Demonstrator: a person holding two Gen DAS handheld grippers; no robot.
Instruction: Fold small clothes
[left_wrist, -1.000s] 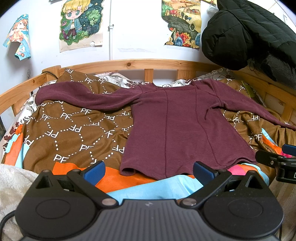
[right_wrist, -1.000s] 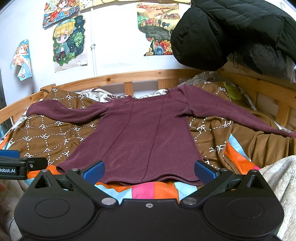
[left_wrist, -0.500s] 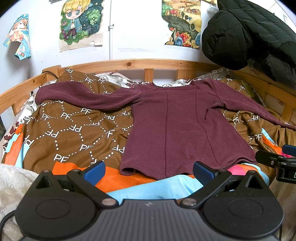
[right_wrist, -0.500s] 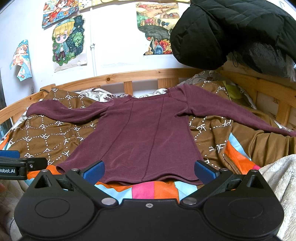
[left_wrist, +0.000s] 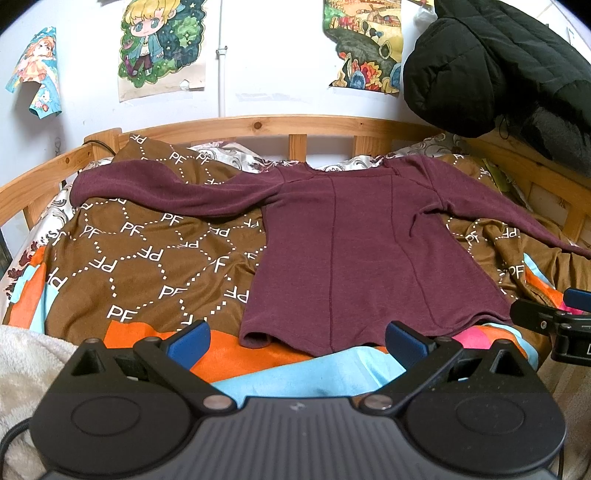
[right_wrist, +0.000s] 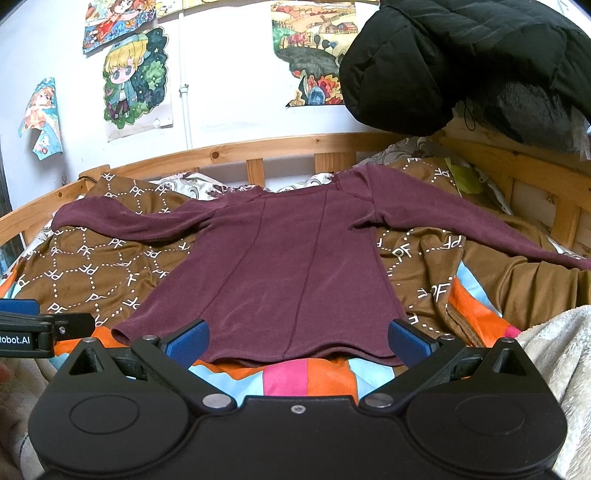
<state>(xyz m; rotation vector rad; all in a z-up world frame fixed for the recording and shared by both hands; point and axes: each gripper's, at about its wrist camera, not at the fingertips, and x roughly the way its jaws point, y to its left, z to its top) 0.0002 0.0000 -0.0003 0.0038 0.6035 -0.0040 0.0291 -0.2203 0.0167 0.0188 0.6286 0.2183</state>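
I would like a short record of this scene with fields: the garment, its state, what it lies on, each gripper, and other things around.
garment: maroon long-sleeved top
state: spread flat, unfolded, both sleeves stretched out to the sides, hem toward the cameras
surface: brown blanket with PF print on a wooden-railed bed
left gripper: open, empty, hovering short of the hem
right gripper: open, empty, hovering short of the hem
surroundings: black puffer jacket hanging at upper right; cartoon posters on the white wall
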